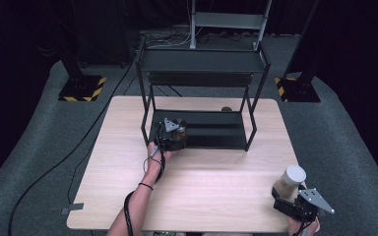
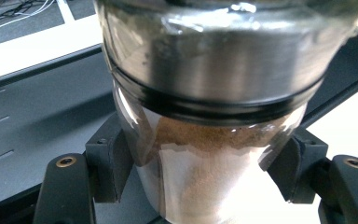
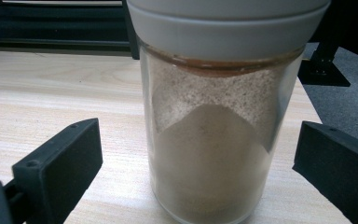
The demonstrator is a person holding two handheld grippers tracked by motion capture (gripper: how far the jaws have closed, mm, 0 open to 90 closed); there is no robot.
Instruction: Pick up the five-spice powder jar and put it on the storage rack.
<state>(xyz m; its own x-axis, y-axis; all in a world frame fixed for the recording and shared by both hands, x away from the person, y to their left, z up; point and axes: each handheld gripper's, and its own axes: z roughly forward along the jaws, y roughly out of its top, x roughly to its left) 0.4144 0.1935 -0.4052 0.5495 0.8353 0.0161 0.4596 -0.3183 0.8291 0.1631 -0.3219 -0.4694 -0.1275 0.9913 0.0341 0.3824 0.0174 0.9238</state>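
My left gripper [image 1: 176, 133] is shut on a glass jar [image 2: 205, 140] with a metal lid and brown powder inside; its two black pads press the jar's sides. In the high view this jar [image 1: 180, 132] sits at the left end of the black rack's lower shelf [image 1: 216, 130]. A second glass jar [image 3: 214, 135] with a white lid and pale brown powder stands upright on the wooden table [image 1: 128, 147]. It stands between the wide-open jaws of my right gripper [image 1: 288, 199], untouched by either pad. In the high view that white-lidded jar [image 1: 289, 182] is near the table's front right corner.
The black two-tier rack has an upper shelf [image 1: 202, 61] and thin legs [image 1: 145, 118] at the table's back middle. A small brown round object [image 1: 226, 109] lies behind the rack. Grey carpet [image 1: 39, 147], cables and striped stand bases [image 1: 81, 91] surround the table.
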